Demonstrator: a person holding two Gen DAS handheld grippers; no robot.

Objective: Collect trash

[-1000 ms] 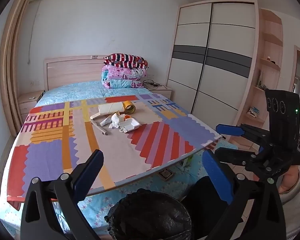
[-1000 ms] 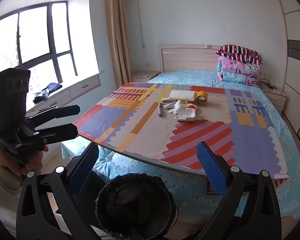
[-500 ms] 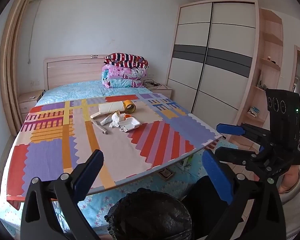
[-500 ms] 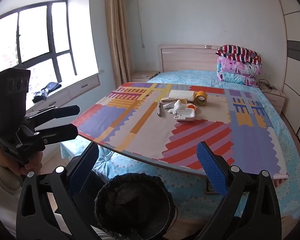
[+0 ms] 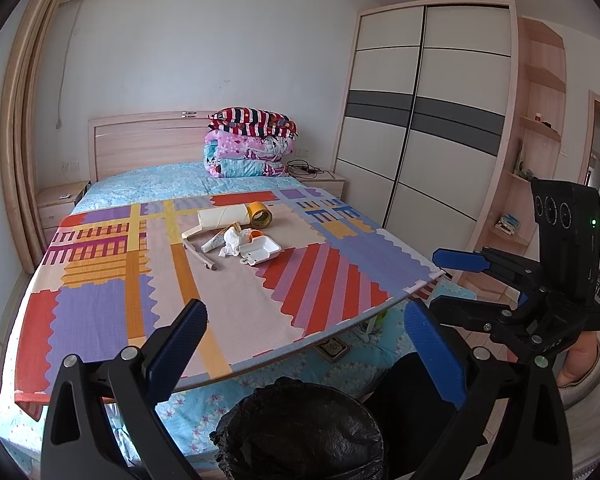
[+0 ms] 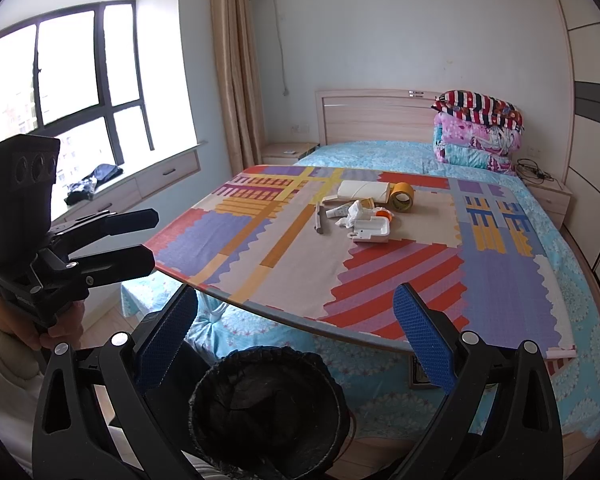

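A pile of trash lies in the middle of a colourful mat (image 5: 120, 288) on the bed: a white foam tray (image 5: 260, 251) (image 6: 370, 229), crumpled tissue (image 5: 233, 240) (image 6: 354, 212), a tube (image 5: 214, 242), a cardboard roll (image 5: 222, 216) (image 6: 364, 189), a yellow tape roll (image 5: 260, 214) (image 6: 401, 198) and a grey stick (image 5: 200, 257) (image 6: 320, 220). A bin with a black bag (image 5: 300, 432) (image 6: 268, 408) stands just below both grippers. My left gripper (image 5: 304, 332) is open and empty, well short of the pile. My right gripper (image 6: 296, 320) is open and empty too.
Folded quilts (image 5: 252, 144) are stacked at the headboard. A wardrobe (image 5: 420, 128) and shelves stand to the right of the bed, a window seat (image 6: 132, 184) to the left. Each gripper shows in the other's view, the right one (image 5: 460, 280) and the left one (image 6: 148, 236).
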